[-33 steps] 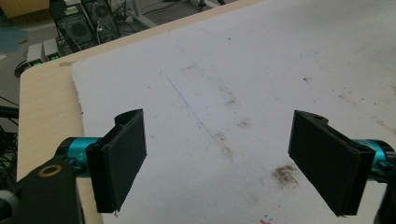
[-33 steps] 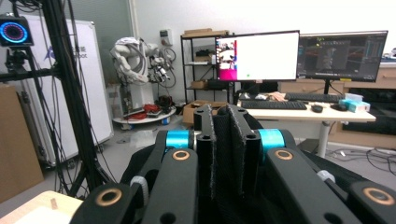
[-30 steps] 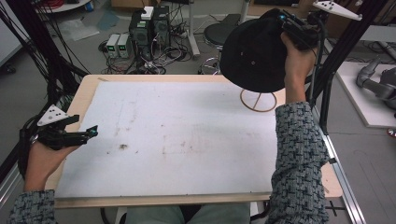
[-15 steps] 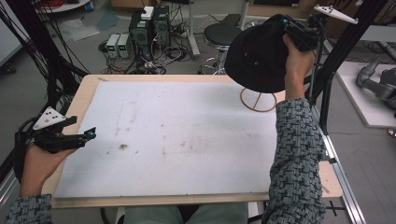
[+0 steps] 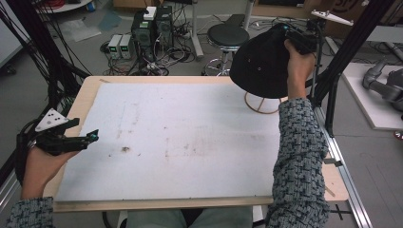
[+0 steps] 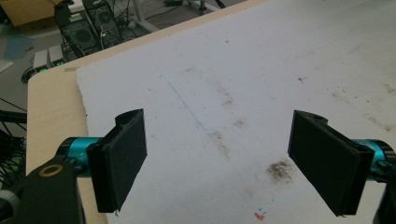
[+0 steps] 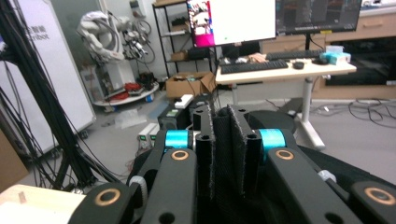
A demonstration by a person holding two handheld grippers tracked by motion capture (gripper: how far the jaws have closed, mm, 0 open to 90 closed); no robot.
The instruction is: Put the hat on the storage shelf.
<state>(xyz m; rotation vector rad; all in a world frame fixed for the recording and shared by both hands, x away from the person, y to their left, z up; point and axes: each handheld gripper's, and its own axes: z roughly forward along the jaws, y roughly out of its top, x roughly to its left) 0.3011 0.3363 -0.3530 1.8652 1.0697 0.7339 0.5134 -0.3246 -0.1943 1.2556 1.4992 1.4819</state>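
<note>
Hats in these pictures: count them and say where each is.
1. A black hat hangs from the right gripper, shut on its fabric, above the wooden ring stand at the table's far right.

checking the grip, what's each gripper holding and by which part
The right gripper pinches the black hat by a fold of fabric at its edge; the left gripper is open, holding nothing.
</note>
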